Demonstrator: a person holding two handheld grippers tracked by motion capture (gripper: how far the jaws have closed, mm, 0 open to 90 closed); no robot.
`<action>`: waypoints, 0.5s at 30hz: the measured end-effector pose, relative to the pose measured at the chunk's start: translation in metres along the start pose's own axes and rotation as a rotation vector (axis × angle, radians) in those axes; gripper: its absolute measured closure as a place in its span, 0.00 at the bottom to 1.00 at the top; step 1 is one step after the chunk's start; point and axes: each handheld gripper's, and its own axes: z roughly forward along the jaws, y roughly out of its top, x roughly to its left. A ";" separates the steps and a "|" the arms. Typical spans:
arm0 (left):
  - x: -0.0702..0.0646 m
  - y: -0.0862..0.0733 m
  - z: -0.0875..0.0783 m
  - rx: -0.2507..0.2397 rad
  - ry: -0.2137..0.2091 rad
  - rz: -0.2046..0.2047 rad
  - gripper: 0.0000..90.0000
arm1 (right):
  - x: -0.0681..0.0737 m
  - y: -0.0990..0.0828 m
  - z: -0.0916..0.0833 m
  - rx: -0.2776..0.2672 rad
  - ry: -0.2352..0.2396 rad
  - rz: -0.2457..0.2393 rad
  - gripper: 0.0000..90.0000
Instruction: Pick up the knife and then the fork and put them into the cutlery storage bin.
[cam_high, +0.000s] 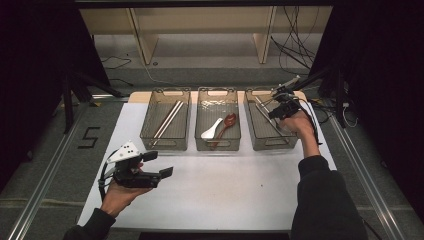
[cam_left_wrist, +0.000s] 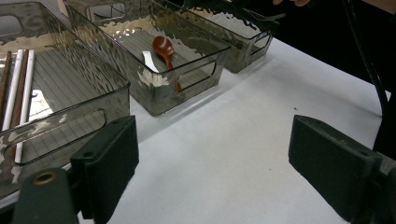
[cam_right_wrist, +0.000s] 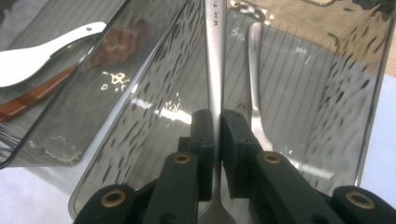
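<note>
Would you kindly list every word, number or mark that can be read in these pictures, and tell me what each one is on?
"5": a large dark numeral on the grey floor left of the table.
Engraved stamp on the metal utensil handle clamped in the right gripper: too blurred to read.
Faint mark on the second metal utensil lying in the bin: too small to read.

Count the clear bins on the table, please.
3, in a row at the mat's far edge: left bin holding chopsticks, middle bin holding two spoons, right bin, where the right tool grips a metal utensil.
</note>
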 end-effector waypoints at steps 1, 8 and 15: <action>0.000 0.000 0.000 0.000 -0.001 0.001 0.17 | 0.000 0.001 0.001 0.005 -0.010 -0.004 0.93; 0.000 0.000 0.000 0.001 -0.003 0.001 0.17 | 0.004 0.004 0.008 -0.015 0.008 -0.003 0.77; 0.000 0.000 -0.001 -0.001 0.001 0.002 0.17 | 0.004 -0.001 -0.001 -0.038 0.041 -0.011 0.67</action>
